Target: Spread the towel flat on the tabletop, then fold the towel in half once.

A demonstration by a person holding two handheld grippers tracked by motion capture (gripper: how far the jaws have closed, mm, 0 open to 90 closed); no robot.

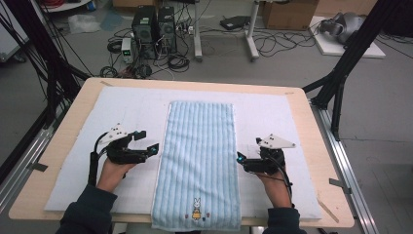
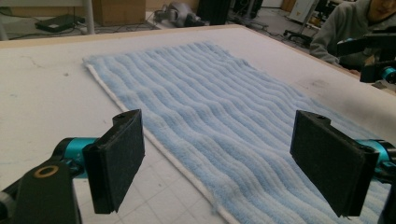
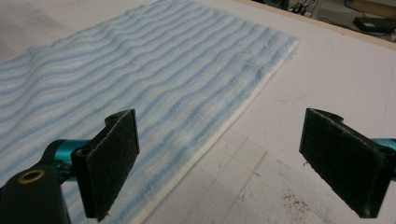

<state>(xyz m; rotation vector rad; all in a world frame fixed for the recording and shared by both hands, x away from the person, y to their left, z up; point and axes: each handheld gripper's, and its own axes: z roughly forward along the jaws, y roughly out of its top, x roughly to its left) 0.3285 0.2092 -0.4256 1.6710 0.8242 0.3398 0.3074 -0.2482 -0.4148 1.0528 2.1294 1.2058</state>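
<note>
We see a light wooden table [image 1: 311,146] covered almost edge to edge by a white padded mat [image 1: 272,117]. On the mat lies a blue striped towel [image 1: 199,146], flat and lengthwise, its near end hanging over the table's front edge. Its long edges run just beside the black fingers [image 2: 116,163] on either side, nothing between them.

High view overhead facing forward-down, both gripper views low, close, sharing the towel [image 1: 199,156]
</note>
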